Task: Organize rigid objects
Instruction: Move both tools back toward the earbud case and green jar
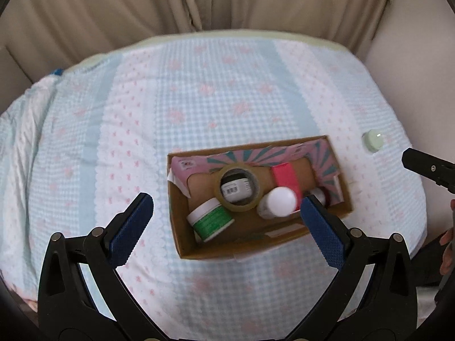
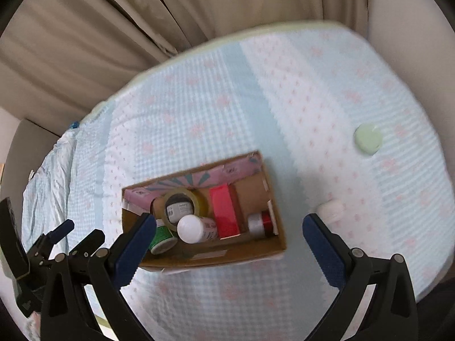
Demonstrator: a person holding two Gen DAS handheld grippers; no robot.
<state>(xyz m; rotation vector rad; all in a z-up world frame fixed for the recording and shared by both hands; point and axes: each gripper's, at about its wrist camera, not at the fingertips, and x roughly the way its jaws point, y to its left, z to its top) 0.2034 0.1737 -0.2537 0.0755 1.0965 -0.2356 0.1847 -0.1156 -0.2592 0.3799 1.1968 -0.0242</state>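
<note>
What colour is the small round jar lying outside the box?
Pale green jar; clearest in the right wrist view.

the left tool (image 1: 227, 209) hung with its blue-padded fingers (image 1: 130, 227) spread wide, gripping nothing. the right tool (image 2: 226, 228) was likewise spread wide, its pads (image 2: 324, 248) holding nothing. the left tool (image 2: 61, 234) appeared at the left edge of the right wrist view.

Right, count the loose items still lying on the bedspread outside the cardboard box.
2. A pale green round lidded jar lies far right of the brown cardboard box; a small white container sits nearer, by the box's right end. Others may be hidden.
</note>
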